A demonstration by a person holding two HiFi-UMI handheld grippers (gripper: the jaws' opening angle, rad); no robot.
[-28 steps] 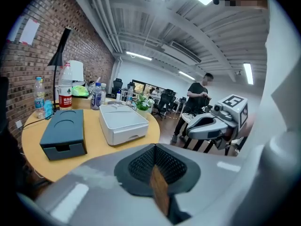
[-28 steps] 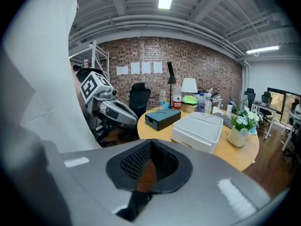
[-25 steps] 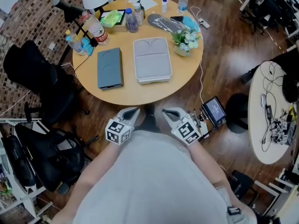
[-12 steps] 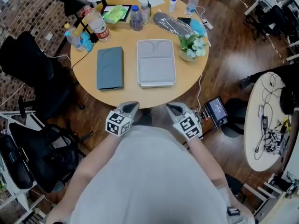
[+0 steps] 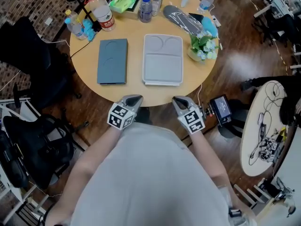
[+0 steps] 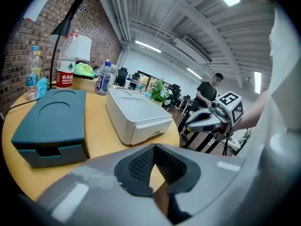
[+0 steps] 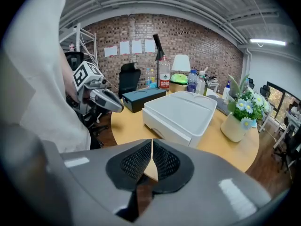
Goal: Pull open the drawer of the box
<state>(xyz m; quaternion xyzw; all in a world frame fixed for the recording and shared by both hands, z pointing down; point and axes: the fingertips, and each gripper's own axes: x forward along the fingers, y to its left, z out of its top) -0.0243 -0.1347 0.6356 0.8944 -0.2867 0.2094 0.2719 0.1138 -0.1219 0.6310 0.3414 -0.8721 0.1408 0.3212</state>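
Round worktop [image 5: 136, 89], smooth tan wood. Two flat rectangular plastic boxes lie side by side near its middle, their short drawer fronts facing the near edge. The matte slate-blue box [image 5: 113, 61] sits toward the left edge. The pale grey box [image 5: 162, 59] is just right of it, with rounded corners. Both lids carry moulded circular recesses, and both drawers sit flush. Off the near edge, clear of the boxes, are the left tool [image 5: 133, 99] and right tool [image 5: 178, 100]. Each has its cross-hatched black pads [image 6: 141, 164] pressed together on nothing.
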